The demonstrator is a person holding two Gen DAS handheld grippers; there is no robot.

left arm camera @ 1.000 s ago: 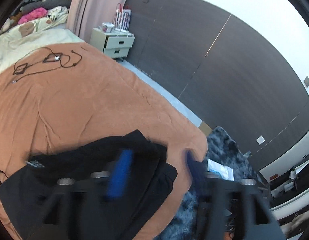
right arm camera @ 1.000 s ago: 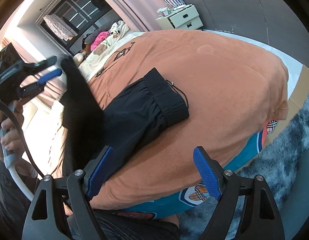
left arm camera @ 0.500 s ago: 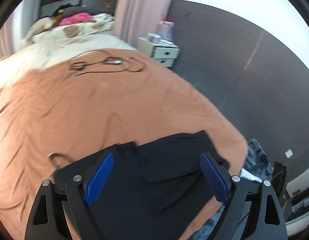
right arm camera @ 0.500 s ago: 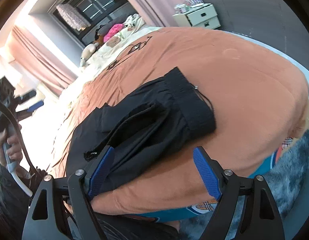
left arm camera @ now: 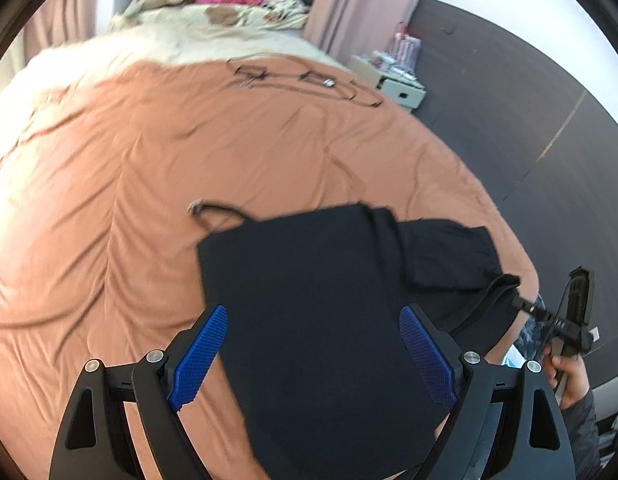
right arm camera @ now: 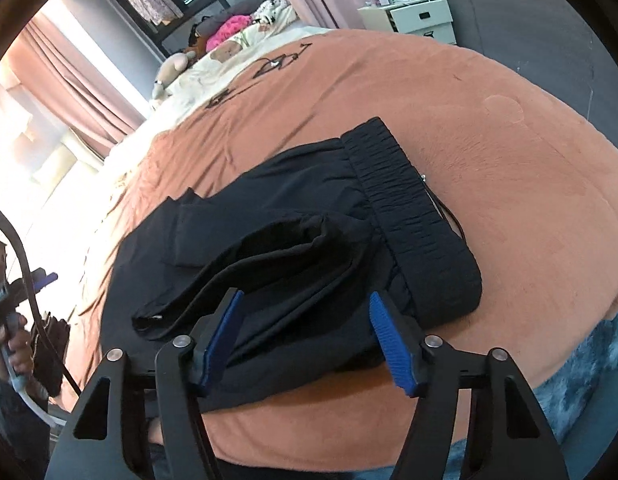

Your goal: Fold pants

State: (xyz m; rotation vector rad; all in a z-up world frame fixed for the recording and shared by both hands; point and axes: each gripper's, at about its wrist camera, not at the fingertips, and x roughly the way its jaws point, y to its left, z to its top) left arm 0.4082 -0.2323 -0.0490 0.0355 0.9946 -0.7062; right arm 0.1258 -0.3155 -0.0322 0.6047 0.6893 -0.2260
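Observation:
Black pants [left arm camera: 317,300] lie folded over themselves on the orange blanket [left arm camera: 189,152], near the bed's front edge. In the right wrist view the pants [right arm camera: 309,240] show an elastic waistband [right arm camera: 413,216] at the right and bunched leg ends on top. My left gripper [left arm camera: 313,356] is open and empty, just above the pants. My right gripper [right arm camera: 305,340] is open and empty, its blue pads above the pants' near edge. The right gripper also shows in the left wrist view [left arm camera: 557,320], and the left gripper shows in the right wrist view [right arm camera: 25,284].
A black cable [left arm camera: 305,80] lies on the far part of the blanket. Cream bedding with soft toys [left arm camera: 213,12] is at the head. A white nightstand [right arm camera: 409,12] stands by the dark wall. A grey shaggy rug [right arm camera: 589,372] covers the floor beside the bed.
The left gripper let go of the lifted pant legs, which dropped over onto the rest of the pants. It then swung round above them. The right gripper narrowed a little and moved closer.

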